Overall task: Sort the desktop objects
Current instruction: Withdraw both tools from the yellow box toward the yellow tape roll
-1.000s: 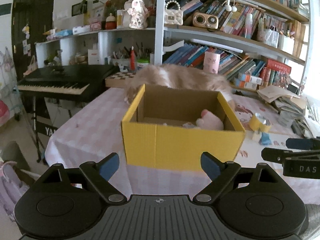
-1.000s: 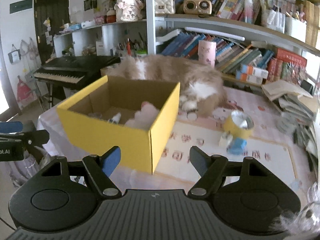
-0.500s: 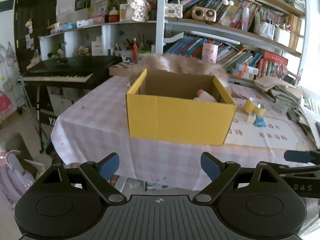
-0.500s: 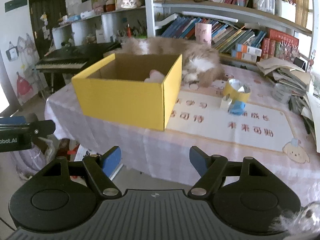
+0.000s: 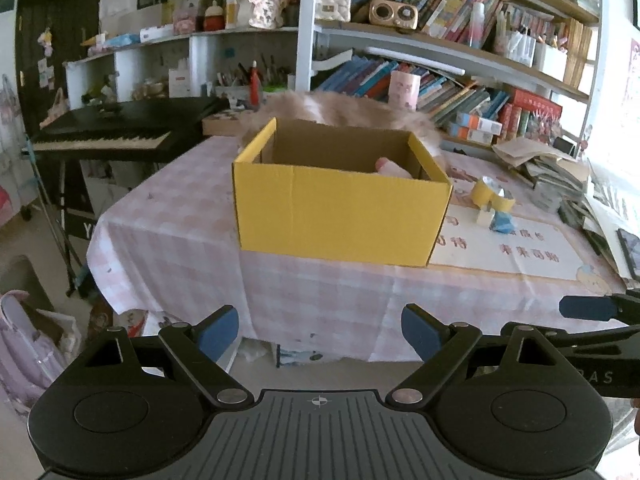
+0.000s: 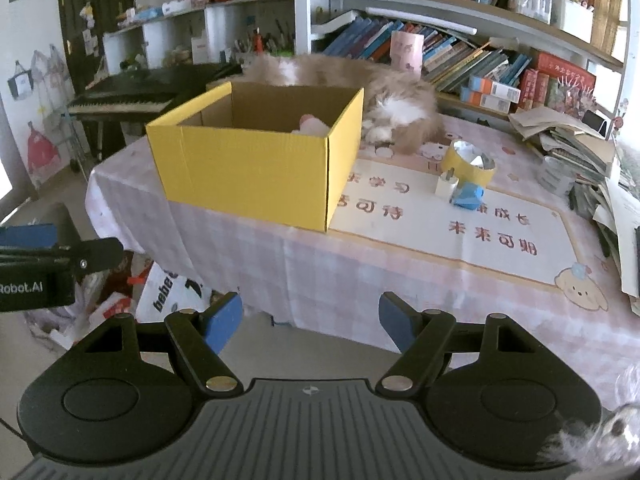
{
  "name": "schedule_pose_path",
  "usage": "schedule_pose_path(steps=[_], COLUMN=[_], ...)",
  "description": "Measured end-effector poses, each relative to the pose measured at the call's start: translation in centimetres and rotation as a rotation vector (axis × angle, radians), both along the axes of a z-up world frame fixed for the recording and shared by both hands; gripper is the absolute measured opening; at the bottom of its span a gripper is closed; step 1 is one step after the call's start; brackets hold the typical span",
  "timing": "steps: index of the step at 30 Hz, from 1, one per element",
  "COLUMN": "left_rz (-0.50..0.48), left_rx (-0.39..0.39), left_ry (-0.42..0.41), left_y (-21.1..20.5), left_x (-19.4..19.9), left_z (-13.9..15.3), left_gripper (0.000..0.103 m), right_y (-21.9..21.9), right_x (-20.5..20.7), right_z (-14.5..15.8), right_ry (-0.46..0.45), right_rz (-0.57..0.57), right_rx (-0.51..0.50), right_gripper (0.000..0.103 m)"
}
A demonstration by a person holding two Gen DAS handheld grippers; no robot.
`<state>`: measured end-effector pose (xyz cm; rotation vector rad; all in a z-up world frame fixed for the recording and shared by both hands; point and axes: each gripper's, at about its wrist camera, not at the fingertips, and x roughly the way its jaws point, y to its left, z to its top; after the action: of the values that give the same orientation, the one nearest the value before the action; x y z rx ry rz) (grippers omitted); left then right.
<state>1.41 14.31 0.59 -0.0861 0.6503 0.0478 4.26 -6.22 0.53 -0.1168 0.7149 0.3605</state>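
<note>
A yellow cardboard box (image 5: 340, 212) (image 6: 248, 168) stands open on the pink checked table (image 5: 180, 232), with a pink plush toy (image 5: 390, 168) (image 6: 314, 125) inside. To its right lie a yellow tape roll (image 5: 490, 194) (image 6: 470, 166), a small white block (image 6: 446, 188) and a blue crumpled object (image 5: 502, 222) (image 6: 466, 198). My left gripper (image 5: 320, 330) is open and empty, held back from the table's front edge. My right gripper (image 6: 310, 322) is open and empty, also off the table.
A fluffy cat (image 6: 392, 100) lies behind the box. A white mat with red characters (image 6: 460, 224) covers the table's right part. Stacked books and papers (image 6: 576, 152) crowd the right edge. A black keyboard (image 5: 108, 136) stands left; shelves (image 5: 440, 40) behind. Bags lie on the floor (image 6: 168, 288).
Both grippers have pulled back and away from the box, so the table and box look smaller and farther. Both stay open and empty.
</note>
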Motion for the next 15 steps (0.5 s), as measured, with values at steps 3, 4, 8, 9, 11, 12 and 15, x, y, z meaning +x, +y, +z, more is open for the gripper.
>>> schedule_pose_path(steps=[3, 4, 8, 9, 11, 12, 15], left_rz=[-0.010, -0.013, -0.017, -0.018, -0.025, -0.031, -0.070], left_rx=[0.007, 0.007, 0.008, 0.006, -0.001, -0.003, -0.004], left_ry=[0.011, 0.014, 0.020, 0.023, 0.031, 0.034, 0.049], left_y=[-0.3, -0.4, -0.8, -0.9, -1.3, -1.5, -2.7], left_x=[0.2, 0.2, 0.6, 0.7, 1.1, 1.3, 1.9], left_z=[-0.3, -0.4, -0.6, -0.7, -0.8, -0.9, -1.1], left_gripper=[0.091, 0.091, 0.091, 0.091, 0.091, 0.091, 0.091], right_y=[-0.2, -0.3, -0.8, -1.0, -1.5, -1.7, -2.8], right_x=[0.0, 0.1, 0.2, 0.3, 0.4, 0.4, 0.6], right_z=[-0.2, -0.2, -0.5, -0.6, -0.7, -0.7, -0.9], right_ry=[0.006, 0.008, 0.014, 0.015, 0.018, 0.020, 0.030], right_rz=[-0.007, -0.009, -0.023, -0.028, -0.040, -0.046, -0.074], right_rx=[-0.010, -0.012, -0.021, -0.023, -0.030, -0.033, -0.039], right_gripper=[0.074, 0.074, 0.074, 0.074, 0.074, 0.074, 0.074])
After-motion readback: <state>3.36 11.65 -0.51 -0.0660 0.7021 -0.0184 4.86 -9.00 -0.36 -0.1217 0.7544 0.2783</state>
